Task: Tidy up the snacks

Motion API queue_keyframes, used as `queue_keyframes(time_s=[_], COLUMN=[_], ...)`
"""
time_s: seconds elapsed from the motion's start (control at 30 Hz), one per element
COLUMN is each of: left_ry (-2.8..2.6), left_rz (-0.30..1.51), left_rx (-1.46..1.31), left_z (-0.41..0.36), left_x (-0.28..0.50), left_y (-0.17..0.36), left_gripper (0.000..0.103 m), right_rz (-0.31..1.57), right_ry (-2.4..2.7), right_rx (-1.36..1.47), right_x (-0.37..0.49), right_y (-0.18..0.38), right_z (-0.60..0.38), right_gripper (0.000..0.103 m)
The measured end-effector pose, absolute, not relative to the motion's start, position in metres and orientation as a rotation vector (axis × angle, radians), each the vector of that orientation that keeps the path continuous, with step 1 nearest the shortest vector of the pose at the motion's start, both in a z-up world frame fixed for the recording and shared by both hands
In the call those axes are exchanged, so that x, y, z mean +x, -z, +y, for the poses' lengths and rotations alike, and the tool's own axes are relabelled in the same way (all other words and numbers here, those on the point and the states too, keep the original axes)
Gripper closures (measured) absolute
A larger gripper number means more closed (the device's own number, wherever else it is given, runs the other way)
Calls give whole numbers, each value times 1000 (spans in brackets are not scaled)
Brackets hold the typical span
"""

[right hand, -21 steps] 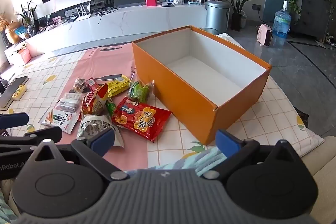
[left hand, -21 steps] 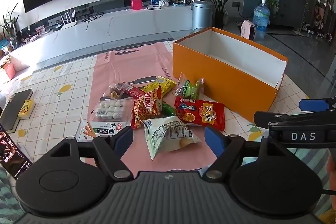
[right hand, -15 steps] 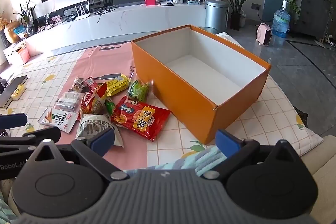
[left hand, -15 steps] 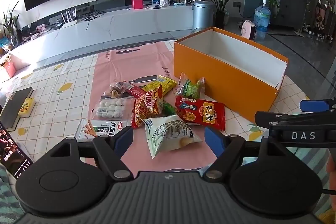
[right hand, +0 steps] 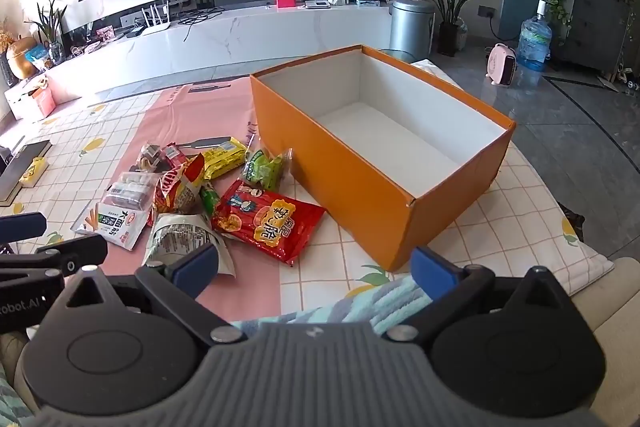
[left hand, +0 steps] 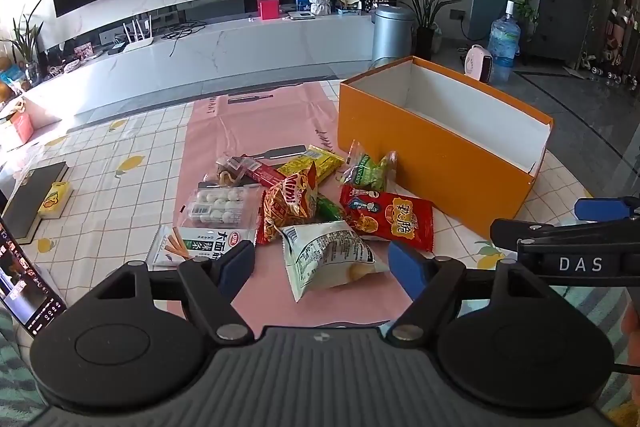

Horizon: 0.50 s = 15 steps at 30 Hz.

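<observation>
Box: one big orange cardboard box point(right hand: 352, 187), white inside, with nothing in it. It sits on the table at about 1 o'clock from the snack pile.
Snack pile: about ten packets, close together on the pink sheet, just left of the box.
Red packets: one flat red shiny bag with yellow writing point(left hand: 390, 217), at 4 o'clock in the pile; one thin red stick packet point(left hand: 262, 171) at 11 o'clock.
White packets: one puffy white chip bag point(left hand: 328, 259) at 6 o'clock, nearest the grippers; one flat white packet with green writing point(left hand: 200, 245) at 8 o'clock.
Orange packet: one orange and red crinkly bag point(left hand: 290, 205), in the middle, standing up a bit.
Green packets: one clear bag of green snacks point(left hand: 370, 169) at 1 o'clock, beside the box; one small dark green packet point(left hand: 330, 207), half hidden.
Yellow packet: one long yellow packet point(left hand: 314, 163) at 12 o'clock.
Clear tray: one clear pack of white balls point(left hand: 218, 205) at 9 o'clock.
Brown packet: one small clear packet with brown stuff point(left hand: 228, 169) at 11 o'clock.
Left gripper point(left hand: 322, 263): one, blue pads spread wide, nothing between them, up in the air above the near edge of the pile.
Right gripper point(right hand: 314, 267): one, blue pads spread wide, holding nothing, near the box's close corner.
Table cover: one pink plastic sheet point(left hand: 224, 131) on one white checked cloth with lemons point(left hand: 120, 179).
</observation>
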<state>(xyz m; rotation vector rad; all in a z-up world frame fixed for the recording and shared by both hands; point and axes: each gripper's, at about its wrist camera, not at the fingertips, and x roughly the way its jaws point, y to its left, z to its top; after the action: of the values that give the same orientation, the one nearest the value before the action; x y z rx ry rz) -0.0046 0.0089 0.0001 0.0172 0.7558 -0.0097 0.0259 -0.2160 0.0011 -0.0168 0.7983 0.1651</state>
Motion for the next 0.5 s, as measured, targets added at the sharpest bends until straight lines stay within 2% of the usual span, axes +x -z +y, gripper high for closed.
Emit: queue_keyframes(time_s=[0.5], left_ry=[3], left_rz=[759], left_rx=[-3], left_z=[12], left_x=[-7], left_y=[-2], left_gripper=[14], right_rz=[805], right_ry=[-168], right_rx=[-13], right_x=[26], right_y=[-3], right_z=[-216], right_gripper=[4])
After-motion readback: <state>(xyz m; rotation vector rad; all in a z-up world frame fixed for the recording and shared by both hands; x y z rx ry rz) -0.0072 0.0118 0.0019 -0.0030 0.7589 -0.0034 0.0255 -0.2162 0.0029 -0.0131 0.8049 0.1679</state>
